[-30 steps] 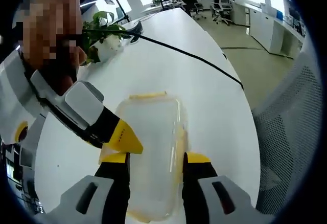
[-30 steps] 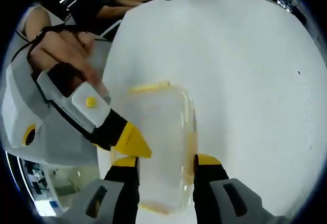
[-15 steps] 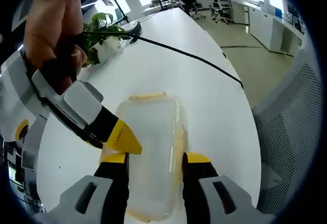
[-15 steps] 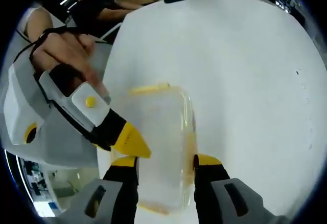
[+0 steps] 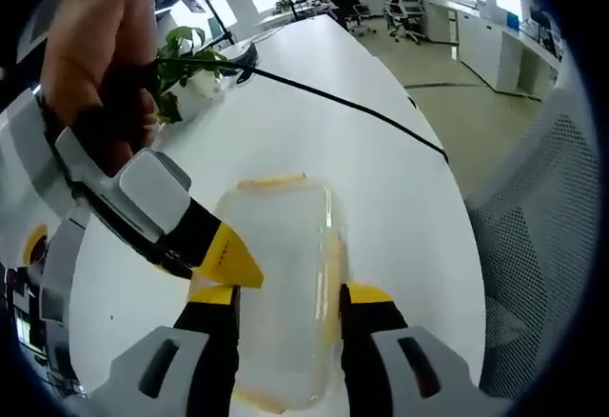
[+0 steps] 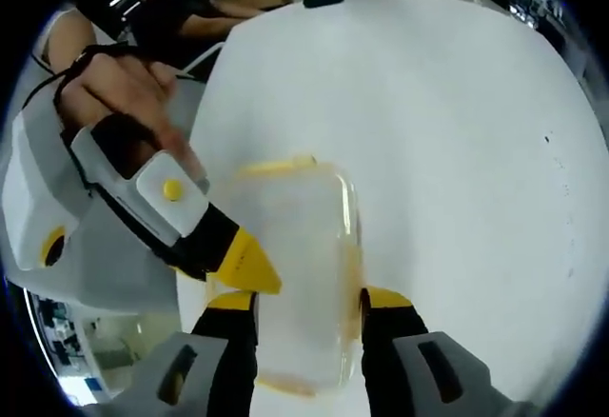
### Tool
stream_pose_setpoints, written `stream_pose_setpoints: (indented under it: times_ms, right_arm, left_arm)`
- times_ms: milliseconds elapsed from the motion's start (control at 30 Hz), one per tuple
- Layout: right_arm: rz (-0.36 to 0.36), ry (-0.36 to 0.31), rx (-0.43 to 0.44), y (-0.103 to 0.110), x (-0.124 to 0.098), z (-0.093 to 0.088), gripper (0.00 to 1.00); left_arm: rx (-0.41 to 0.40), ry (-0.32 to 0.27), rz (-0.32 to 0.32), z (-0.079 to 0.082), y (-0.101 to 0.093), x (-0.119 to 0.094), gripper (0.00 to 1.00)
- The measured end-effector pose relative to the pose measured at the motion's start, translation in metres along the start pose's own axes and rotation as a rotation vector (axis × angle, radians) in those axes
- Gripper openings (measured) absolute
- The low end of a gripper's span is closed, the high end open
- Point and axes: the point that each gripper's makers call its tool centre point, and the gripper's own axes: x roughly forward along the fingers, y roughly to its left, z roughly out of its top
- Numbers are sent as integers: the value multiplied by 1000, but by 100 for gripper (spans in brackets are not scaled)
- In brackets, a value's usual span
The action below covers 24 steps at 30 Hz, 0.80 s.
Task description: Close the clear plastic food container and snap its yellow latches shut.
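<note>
Container lidded on white table, straddled by both grippers' jaws

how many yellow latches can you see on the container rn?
2 clearly: one latch on the far short end of the container, one along its right long side, by the left gripper. Near-end yellow shows too; the jaws and right gripper may hide others.

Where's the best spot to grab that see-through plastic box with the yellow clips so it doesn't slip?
Probably across its two long sides, near the middle. The clear plastic food container lies flat on the white table and is longer than wide, so its narrow width fits between jaws. The left gripper already straddles it from the near end. Avoid the yellow latch at the far end.
</note>
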Motion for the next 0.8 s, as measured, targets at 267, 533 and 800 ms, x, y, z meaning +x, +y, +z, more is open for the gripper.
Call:
stream_pose_setpoints:
  times_ms: [267, 533, 800]
  right_arm:
    - [-68, -20, -2, -6, -11, -5, 45]
    - [-122, -22, -5, -3, -19, -19, 54]
    - [-169, -67, 3, 4, -24, -22, 67]
  left_arm:
    - [-45, 0, -46, -2, -3, -4, 51]
    - [-45, 27, -65, -15, -2, -10, 63]
    - [-52, 18, -56, -19, 10, -16, 73]
